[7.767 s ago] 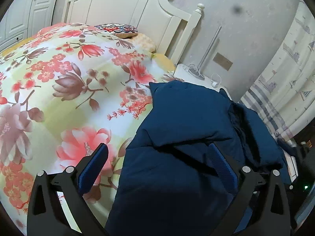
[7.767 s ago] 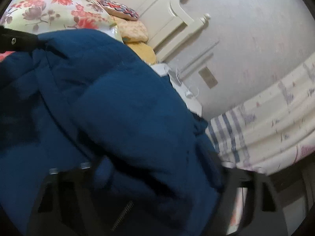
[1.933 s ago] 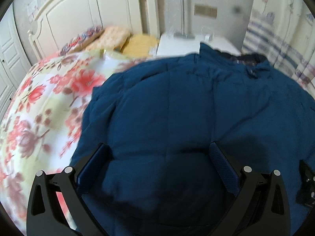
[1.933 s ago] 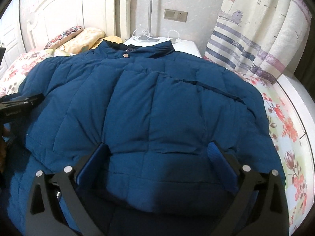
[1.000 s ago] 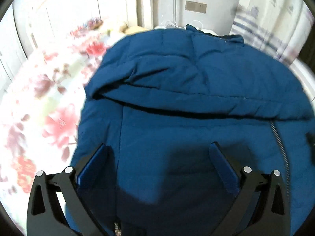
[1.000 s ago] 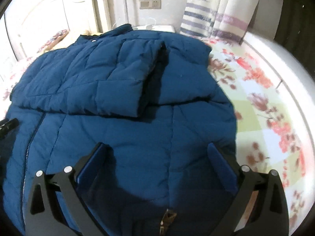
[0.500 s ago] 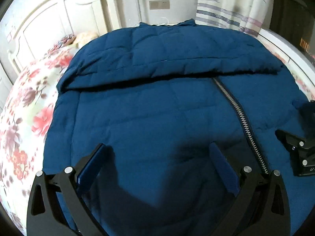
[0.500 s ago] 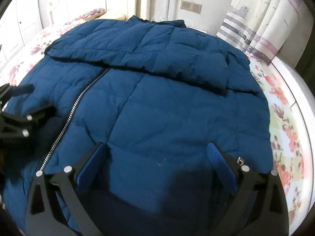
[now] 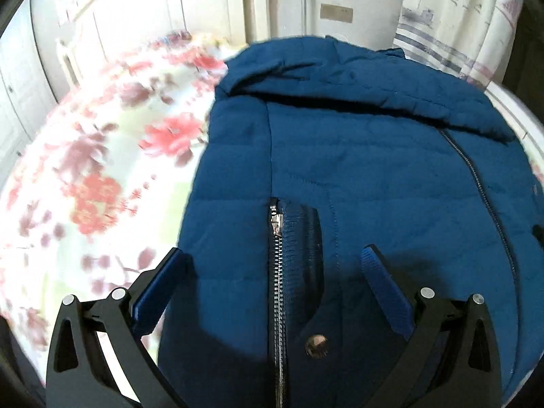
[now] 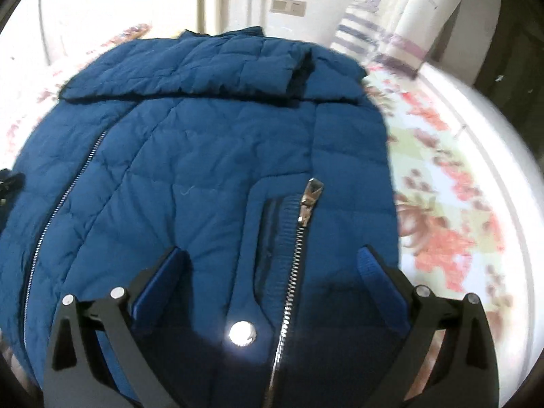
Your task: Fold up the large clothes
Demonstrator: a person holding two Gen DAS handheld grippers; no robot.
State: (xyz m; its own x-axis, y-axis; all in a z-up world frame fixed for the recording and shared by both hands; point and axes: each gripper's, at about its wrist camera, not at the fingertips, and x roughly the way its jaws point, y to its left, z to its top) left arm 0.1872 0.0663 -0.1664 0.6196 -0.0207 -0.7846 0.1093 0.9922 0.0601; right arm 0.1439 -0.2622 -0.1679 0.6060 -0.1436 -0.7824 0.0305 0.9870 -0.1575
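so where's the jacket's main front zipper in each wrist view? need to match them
Left wrist: the main front zipper runs down the right side of the picture, from under the folded sleeves.
Right wrist: it runs down the left side, from under the same fold.
Shared landmark: the wall switch plate above the blue jacket, top centre in both.

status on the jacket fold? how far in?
Done: the blue jacket lies flat, front up, on the floral bedspread, with its sleeves folded across the chest. In hand: nothing; the left claw and right claw are both open, each above a lower zip pocket near the hem. Left: folding the body, probably hem up towards the collar.
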